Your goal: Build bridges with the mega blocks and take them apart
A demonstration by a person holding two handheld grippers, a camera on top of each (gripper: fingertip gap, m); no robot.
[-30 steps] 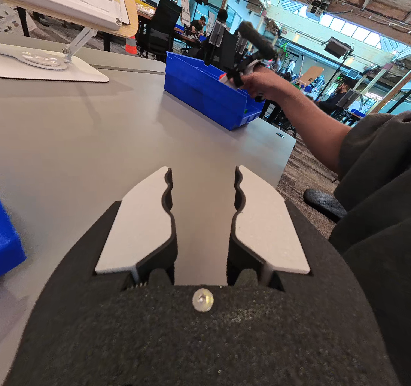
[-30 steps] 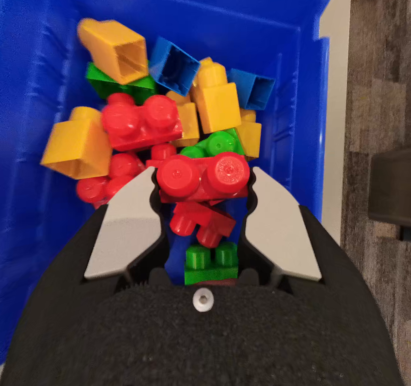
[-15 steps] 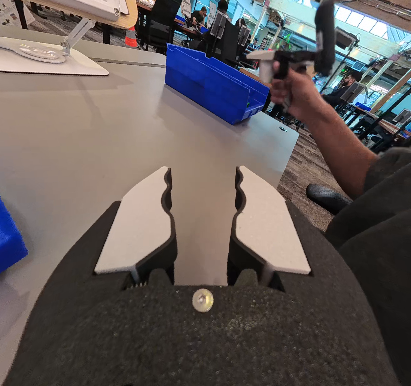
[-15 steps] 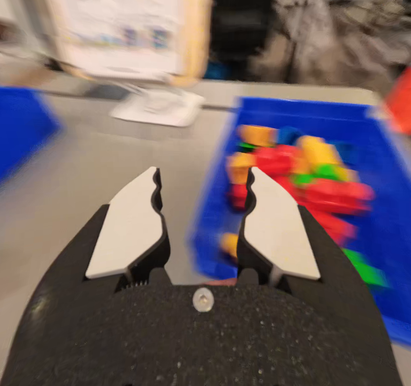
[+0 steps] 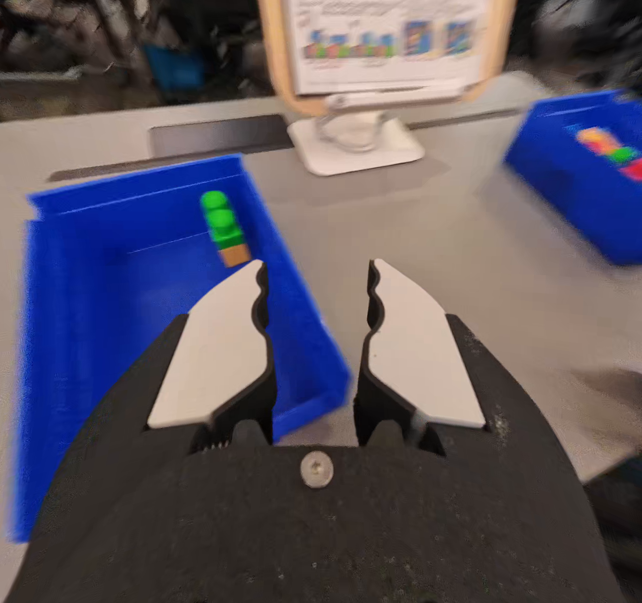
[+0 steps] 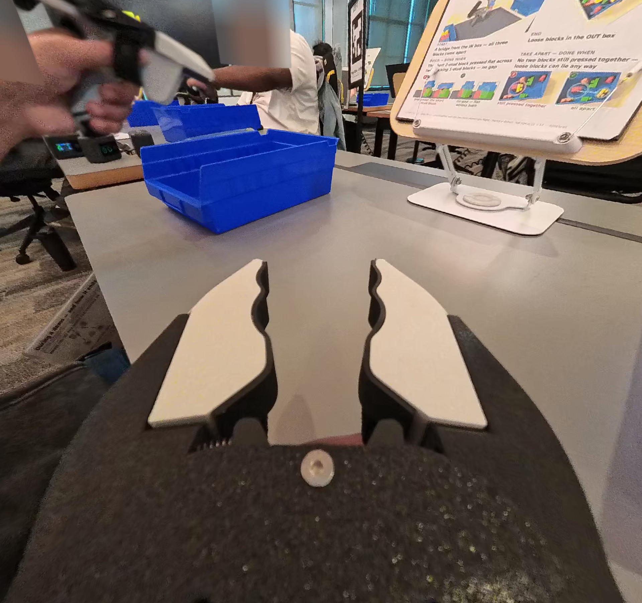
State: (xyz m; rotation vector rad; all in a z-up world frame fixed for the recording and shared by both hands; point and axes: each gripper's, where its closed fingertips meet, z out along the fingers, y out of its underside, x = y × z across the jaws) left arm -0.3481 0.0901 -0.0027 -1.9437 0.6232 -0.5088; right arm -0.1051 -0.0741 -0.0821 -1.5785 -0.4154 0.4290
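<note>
My left gripper (image 5: pixel 316 266) is open and empty, held above the right wall of a blue bin (image 5: pixel 87 273). Inside that bin lies a green two-stud block (image 5: pixel 222 221) stuck on a tan-orange block (image 5: pixel 236 256). A second blue bin (image 5: pixel 569 197) at the right holds several mixed coloured blocks (image 5: pixel 611 152). My right gripper (image 6: pixel 318 266) is open and empty, low over the grey table (image 6: pixel 451 291). In the right wrist view the left gripper (image 6: pixel 194 72) is held in a hand at the upper left, above the first blue bin (image 6: pixel 239 176). That bin's inside is hidden there.
A wood-framed instruction board (image 6: pixel 521 47) on a white stand (image 6: pixel 486 207) sits at the table's back; it also shows in the left wrist view (image 5: pixel 375 30). The table's left edge (image 6: pixel 90 239) drops to carpet and an office chair. Other people and desks are behind. My hands' fingertips stand some 30 cm from each other.
My right gripper pulled out of the block bin with nothing in it and swung low over the table. My left gripper rose and turned towards the bin with the green block.
</note>
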